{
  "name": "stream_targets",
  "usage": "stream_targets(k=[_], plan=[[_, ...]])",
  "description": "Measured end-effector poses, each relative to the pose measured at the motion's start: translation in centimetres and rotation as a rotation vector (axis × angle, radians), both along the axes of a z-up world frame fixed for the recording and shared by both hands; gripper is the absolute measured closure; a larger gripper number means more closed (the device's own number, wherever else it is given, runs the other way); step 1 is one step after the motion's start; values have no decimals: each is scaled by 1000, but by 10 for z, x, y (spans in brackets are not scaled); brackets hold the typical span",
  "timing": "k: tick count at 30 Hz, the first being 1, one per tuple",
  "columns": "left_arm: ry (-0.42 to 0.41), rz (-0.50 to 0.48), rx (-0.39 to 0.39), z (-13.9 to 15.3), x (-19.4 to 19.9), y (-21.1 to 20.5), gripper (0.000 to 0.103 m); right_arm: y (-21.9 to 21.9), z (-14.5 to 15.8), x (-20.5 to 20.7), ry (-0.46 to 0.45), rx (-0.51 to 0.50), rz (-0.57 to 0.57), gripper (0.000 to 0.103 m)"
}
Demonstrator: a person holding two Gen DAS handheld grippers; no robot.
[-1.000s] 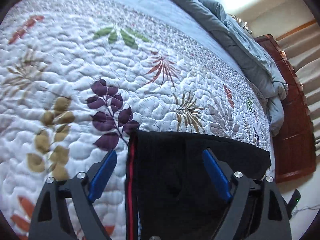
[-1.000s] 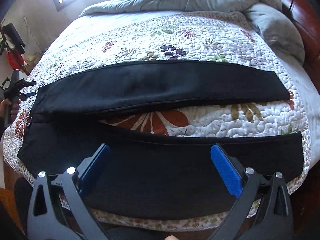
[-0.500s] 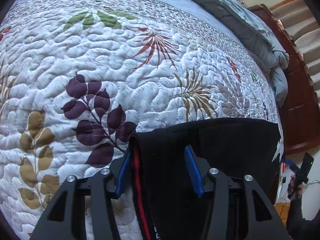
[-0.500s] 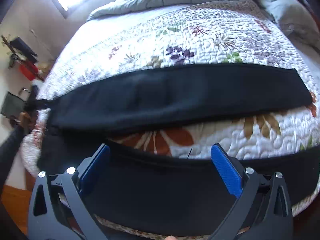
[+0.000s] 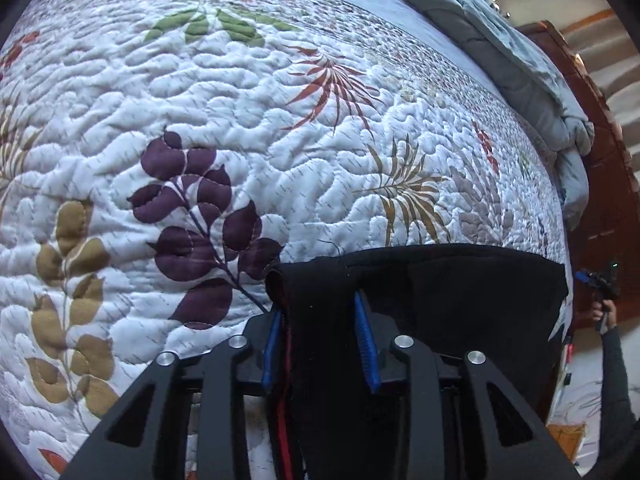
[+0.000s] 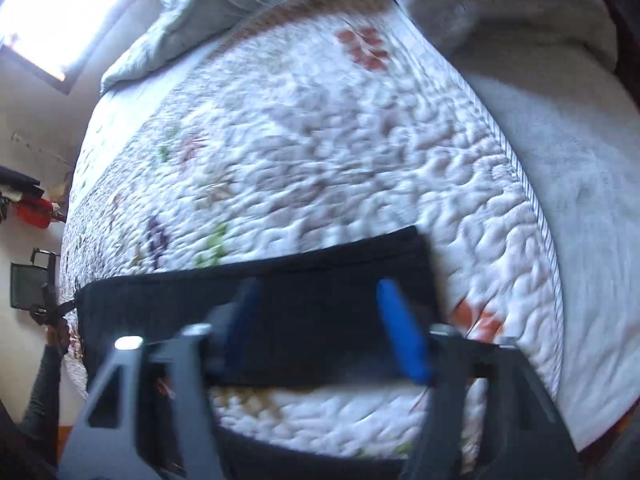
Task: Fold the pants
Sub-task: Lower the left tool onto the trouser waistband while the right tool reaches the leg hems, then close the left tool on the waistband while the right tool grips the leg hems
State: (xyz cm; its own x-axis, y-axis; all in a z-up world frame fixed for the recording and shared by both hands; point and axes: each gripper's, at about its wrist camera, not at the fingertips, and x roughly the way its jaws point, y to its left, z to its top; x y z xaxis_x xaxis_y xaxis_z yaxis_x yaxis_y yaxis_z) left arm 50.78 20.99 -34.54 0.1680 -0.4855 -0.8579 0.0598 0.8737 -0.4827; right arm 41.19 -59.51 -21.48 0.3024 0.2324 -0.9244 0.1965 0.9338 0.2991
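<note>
Black pants (image 5: 460,292) with a red side stripe (image 5: 282,400) lie on the quilted bed. In the left wrist view my left gripper (image 5: 316,304) is closing on their near corner. The cloth is bunched up between the blue pads (image 5: 366,352), which press on it. The right wrist view is blurred by motion. There my right gripper (image 6: 316,286) hovers over the end of the far pant leg (image 6: 160,296). Its jaws are wide but closing, with nothing gripped. A second black strip of pants (image 6: 300,446) crosses the bottom of that view.
A floral quilt (image 5: 280,120) covers the bed and a grey duvet (image 5: 520,72) is heaped at its head. A brown wooden bed frame (image 5: 600,200) runs along one side. A grey blanket (image 6: 580,160) lies right of the quilt. A window (image 6: 72,12) glares top left.
My left jaws narrowed from wide apart to pinching the pants corner. My right gripper swept fast along the pants to the leg's end and its jaws started narrowing.
</note>
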Motion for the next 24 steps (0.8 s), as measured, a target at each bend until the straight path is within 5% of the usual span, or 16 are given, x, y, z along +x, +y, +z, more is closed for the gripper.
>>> stream_targets(k=[9, 15, 22, 24], plan=[[-14, 20, 15, 0, 0, -17, 42, -49, -60, 22, 57, 99, 64, 22], [-15, 29, 15, 2, -4, -12, 72, -52, -65, 18, 38, 211, 139, 25], [-1, 65, 25, -1, -1, -11, 72, -57, -64, 21, 45, 254, 156, 38], [-4, 67, 30, 1, -3, -11, 72, -58, -62, 21, 52, 247, 159, 54]])
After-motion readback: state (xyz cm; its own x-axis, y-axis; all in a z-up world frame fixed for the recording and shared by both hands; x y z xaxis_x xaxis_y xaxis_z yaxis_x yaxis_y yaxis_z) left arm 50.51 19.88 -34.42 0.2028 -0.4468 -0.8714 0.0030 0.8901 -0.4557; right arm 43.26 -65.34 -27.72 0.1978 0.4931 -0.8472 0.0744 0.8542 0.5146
